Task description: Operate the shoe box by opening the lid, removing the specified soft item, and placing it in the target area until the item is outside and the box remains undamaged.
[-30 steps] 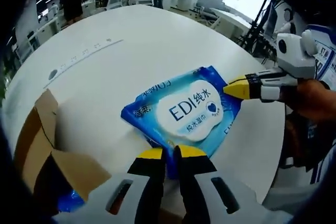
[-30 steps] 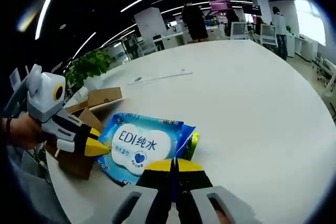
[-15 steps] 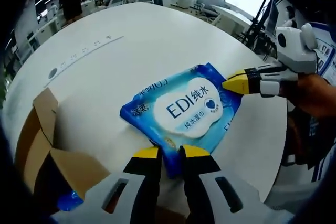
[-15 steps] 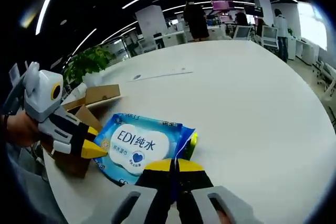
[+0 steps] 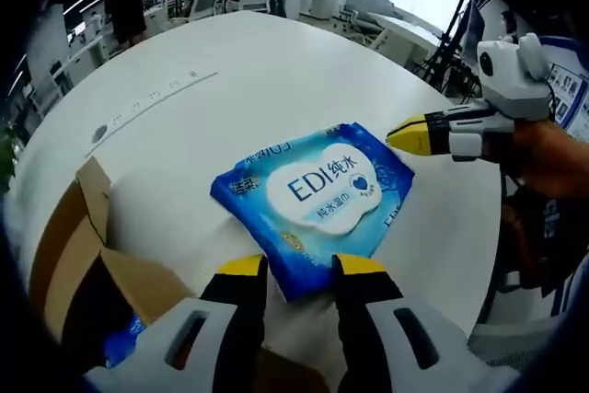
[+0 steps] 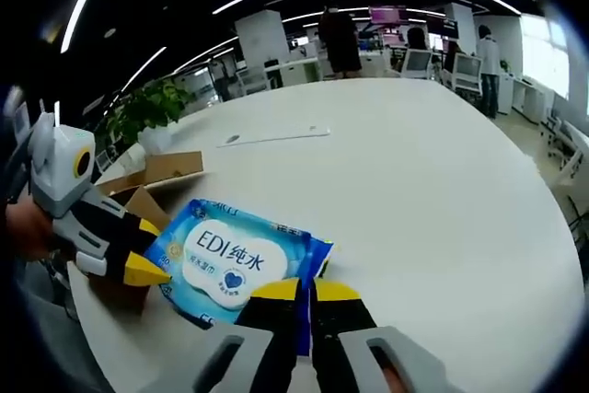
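A blue and white wet-wipes pack [image 5: 317, 195] lies flat on the round white table [image 5: 230, 62], outside the open cardboard shoe box [image 5: 78, 255]. My left gripper [image 5: 301, 269] is open, and the pack's near corner sits loose between its yellow tips. In the right gripper view it [image 6: 152, 250] stands spread at the pack's [image 6: 225, 260] left end, beside the box [image 6: 161, 172]. My right gripper [image 6: 306, 290] is shut on the pack's opposite edge, with blue film showing between its jaws. From the left gripper view it [image 5: 405, 135] comes in at the right, held by a hand.
Something blue [image 5: 124, 352] still lies inside the box. A long thin strip [image 5: 147, 98] lies on the far part of the table. The table edge [image 5: 479, 255] runs close on the right. Desks, a potted plant [image 6: 152, 108] and people stand beyond.
My left gripper has opened and let go of the pack's corner. The pack has settled flat on the table. The right gripper stays shut at the other end.
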A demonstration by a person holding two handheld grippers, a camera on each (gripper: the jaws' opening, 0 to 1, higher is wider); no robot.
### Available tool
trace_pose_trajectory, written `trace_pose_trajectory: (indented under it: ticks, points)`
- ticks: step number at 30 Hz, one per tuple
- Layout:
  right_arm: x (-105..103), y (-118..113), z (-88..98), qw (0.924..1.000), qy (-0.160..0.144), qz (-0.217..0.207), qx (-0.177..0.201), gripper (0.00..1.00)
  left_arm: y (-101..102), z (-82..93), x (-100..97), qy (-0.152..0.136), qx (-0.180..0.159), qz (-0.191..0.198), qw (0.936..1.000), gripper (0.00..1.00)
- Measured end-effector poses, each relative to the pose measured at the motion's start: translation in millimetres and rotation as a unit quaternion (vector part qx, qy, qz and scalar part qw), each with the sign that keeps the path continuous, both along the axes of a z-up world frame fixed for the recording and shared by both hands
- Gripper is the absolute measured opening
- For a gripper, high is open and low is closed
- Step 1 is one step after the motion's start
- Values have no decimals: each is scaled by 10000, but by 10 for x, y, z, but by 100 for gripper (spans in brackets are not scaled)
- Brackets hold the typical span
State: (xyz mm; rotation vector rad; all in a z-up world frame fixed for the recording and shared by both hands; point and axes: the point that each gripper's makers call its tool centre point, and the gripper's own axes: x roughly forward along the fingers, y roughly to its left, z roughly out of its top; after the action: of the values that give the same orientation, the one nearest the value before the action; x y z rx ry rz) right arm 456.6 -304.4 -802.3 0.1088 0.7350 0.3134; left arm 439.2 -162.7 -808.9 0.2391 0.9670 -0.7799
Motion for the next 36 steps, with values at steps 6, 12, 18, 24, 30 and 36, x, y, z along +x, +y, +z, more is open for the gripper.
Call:
trace_pose_trajectory:
  ticks: [6,12,18,24,30,36]
  points:
    - [24,21,155,9999,-130,10,-64,1,81,206,12,-320,-55,100,9994,32]
    - [46,131,245,9996,-198,146,-159,3,274,422,80,-533,-193,270,9980,33]
    - [99,373,375,9987,-309,356,-200,6,539,547,122,-640,-296,408,9967,34]
    - [173,693,530,9967,-472,627,-195,10,867,739,132,-787,-545,638,9934,39]
    - [229,1091,674,9930,-602,997,-190,13,1286,825,93,-895,-550,880,9906,41]
    - [216,1500,752,9877,-670,1406,-164,17,1695,859,-3,-914,-532,1128,9880,42]
